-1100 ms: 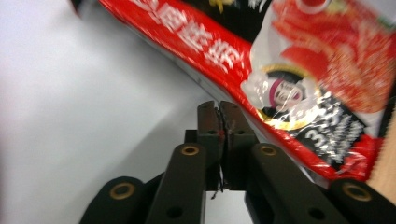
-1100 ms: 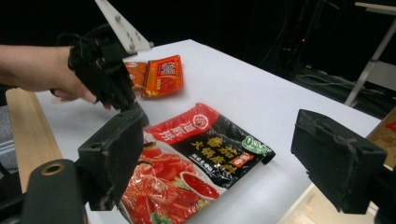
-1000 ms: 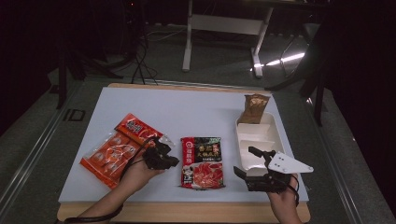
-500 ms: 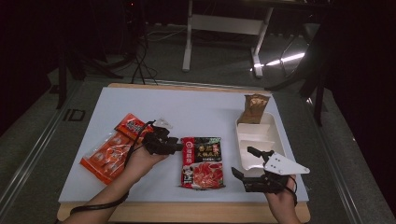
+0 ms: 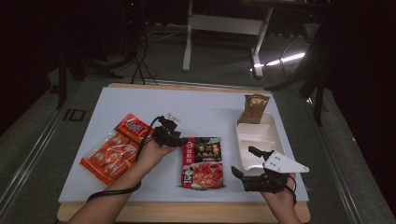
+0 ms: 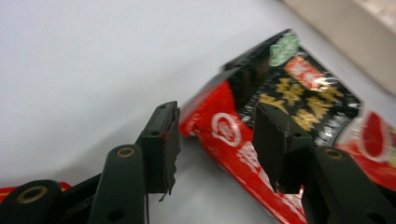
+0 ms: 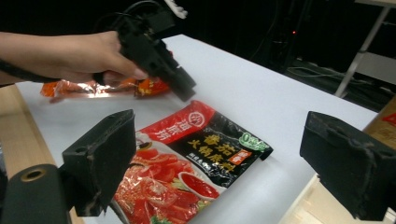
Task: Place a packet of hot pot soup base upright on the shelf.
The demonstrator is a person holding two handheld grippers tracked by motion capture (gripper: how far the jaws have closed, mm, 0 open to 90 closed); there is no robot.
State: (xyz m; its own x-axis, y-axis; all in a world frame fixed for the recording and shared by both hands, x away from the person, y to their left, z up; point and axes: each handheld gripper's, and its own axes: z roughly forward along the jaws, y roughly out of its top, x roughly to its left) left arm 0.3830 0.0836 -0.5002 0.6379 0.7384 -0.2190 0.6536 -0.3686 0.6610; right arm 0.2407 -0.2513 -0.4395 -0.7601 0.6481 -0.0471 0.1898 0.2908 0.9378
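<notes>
Left gripper (image 6: 215,144) jaws just opening, over red-black pouch (image 6: 280,107) corner

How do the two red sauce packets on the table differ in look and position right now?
The orange-red packet lies slanted at the table's left, all orange-red with a clear window; the red-and-black packet lies nearly square to the front edge at centre, with a black upper band. The left gripper, jaws just opened, hangs over the red-and-black packet's top left corner, apart from the orange-red one. Both lie flat and sealed on the white table.
</notes>
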